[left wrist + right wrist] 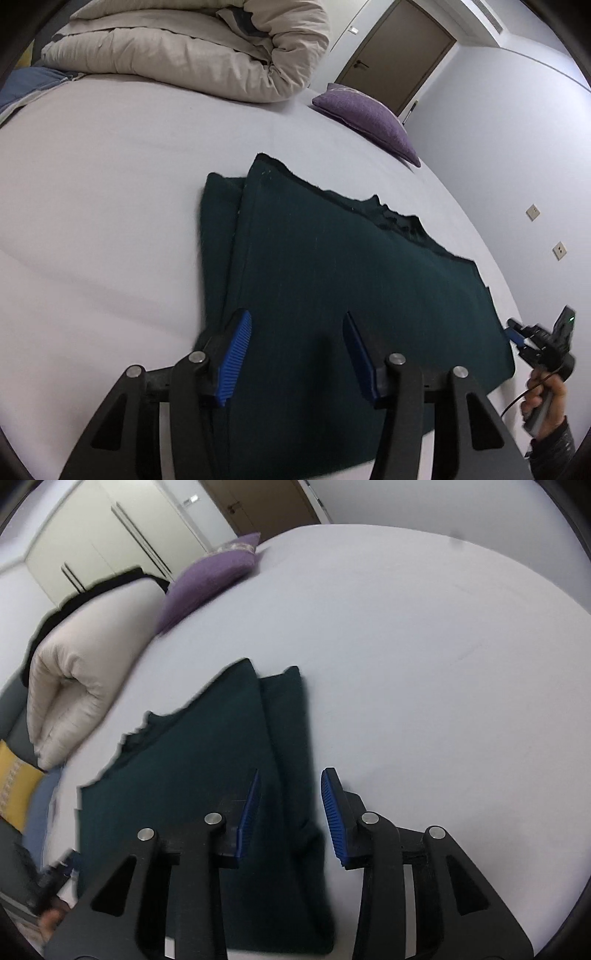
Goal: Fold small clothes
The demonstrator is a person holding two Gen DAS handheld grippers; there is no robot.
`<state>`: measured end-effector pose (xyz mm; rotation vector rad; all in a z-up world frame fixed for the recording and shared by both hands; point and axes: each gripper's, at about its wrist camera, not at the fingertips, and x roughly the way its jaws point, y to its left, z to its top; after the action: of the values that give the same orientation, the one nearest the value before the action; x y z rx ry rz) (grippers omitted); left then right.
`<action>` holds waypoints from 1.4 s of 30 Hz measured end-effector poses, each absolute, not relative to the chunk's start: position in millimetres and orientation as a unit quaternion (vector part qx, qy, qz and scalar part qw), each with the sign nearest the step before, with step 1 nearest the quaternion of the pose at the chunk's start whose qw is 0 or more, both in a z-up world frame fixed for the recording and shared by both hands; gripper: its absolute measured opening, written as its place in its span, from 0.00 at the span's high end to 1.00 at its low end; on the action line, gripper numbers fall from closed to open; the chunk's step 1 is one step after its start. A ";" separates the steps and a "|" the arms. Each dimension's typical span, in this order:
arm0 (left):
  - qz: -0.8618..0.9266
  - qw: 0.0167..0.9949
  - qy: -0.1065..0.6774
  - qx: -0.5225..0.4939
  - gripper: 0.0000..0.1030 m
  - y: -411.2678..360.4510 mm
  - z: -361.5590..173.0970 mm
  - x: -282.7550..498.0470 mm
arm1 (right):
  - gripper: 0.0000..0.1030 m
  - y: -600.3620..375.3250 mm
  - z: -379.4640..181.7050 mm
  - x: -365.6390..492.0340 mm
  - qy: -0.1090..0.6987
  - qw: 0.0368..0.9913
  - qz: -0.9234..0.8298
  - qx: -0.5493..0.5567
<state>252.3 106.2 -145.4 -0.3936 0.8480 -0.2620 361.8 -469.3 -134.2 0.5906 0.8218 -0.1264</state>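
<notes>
A dark green garment (332,280) lies flat on the bed, partly folded, with a narrower layer showing along one side. It also shows in the right wrist view (207,760). My left gripper (297,325) is open and empty, hovering over the garment's near left edge. My right gripper (291,786) is open and empty, over the garment's right edge. The right gripper also shows in the left wrist view (517,332), at the garment's right corner.
The light grey bed sheet (110,206) spreads all around. A rolled beige duvet (207,48) lies at the far side, and a purple cushion (369,114) near the bed's far edge. A wall with sockets (532,212) runs along the right.
</notes>
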 end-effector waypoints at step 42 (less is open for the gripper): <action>-0.095 0.924 0.369 -0.025 0.38 34.6 -110.4 255.0 | 0.61 -368.6 -151.5 354.6 0.351 0.839 0.144 0.391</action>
<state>255.0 34.6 -110.4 -0.0519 0.7570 -0.1945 354.6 -368.6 -151.5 0.8263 0.7413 0.3051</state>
